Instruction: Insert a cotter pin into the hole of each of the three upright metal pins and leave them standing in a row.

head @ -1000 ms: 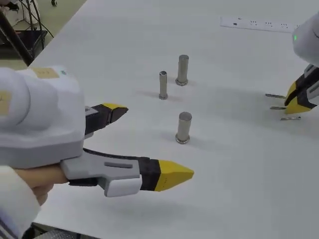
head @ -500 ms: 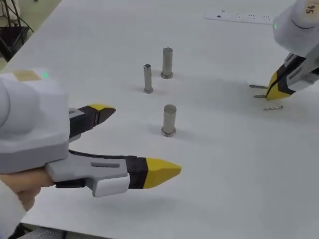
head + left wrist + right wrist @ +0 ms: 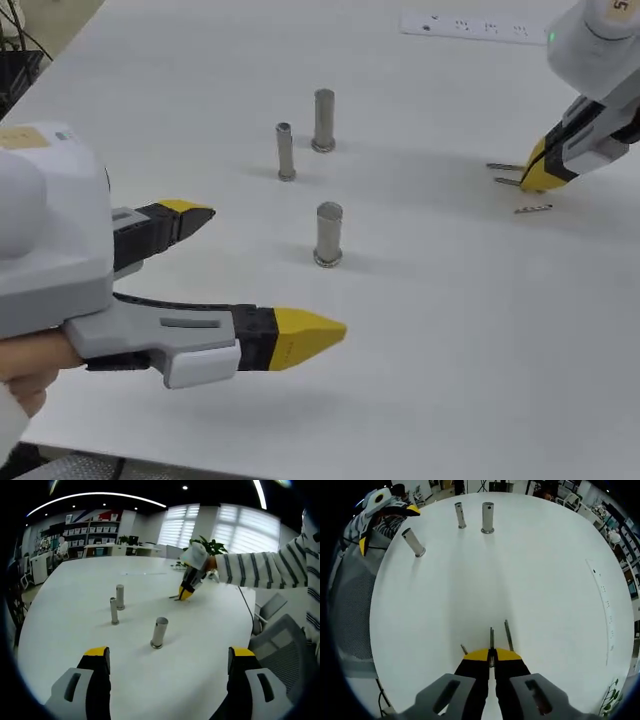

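Three metal pins stand upright mid-counter, none touching: a thick near pin (image 3: 328, 235), a thin pin (image 3: 285, 152) behind it, and a thick far pin (image 3: 323, 120) just beside the thin one. Well off to their right, the right gripper (image 3: 537, 180) is down at the counter (image 3: 450, 330), its jaws pinched together on a cotter pin (image 3: 491, 636) that pokes out past the tips. A second cotter pin (image 3: 508, 634) and a third cotter pin (image 3: 464, 649) lie flat on either side. The left gripper (image 3: 262, 270) hovers before the near pin, jaws spread wide and empty.
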`<control>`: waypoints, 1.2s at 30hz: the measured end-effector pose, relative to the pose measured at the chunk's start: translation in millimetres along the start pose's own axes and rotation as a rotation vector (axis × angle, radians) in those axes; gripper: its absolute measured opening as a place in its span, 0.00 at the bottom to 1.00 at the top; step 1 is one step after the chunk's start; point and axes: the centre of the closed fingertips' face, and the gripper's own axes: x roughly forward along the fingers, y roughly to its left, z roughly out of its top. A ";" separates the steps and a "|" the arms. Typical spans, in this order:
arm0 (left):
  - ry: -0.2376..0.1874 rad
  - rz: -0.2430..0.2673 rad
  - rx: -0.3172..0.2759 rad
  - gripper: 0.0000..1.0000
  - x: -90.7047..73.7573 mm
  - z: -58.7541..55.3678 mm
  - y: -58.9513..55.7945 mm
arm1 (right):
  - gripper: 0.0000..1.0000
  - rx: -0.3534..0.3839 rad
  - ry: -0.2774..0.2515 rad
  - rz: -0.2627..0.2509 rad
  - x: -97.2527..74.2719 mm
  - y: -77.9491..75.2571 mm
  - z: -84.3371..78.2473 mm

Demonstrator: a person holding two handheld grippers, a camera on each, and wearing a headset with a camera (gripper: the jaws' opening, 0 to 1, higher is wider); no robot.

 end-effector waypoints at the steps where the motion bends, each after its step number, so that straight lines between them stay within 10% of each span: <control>1: -0.001 -0.002 0.001 0.97 -0.3 0.3 -0.5 | 0.00 0.005 -0.001 -0.002 0.3 -0.2 0.1; 25: 0.005 -0.026 0.029 0.94 -0.4 5.2 -9.7 | 0.00 -0.074 0.028 -0.070 -0.3 -7.0 -4.0; 36: 0.004 -0.055 0.018 0.89 6.6 9.1 -19.7 | 0.00 -0.108 -0.049 -0.161 -32.0 -1.4 5.4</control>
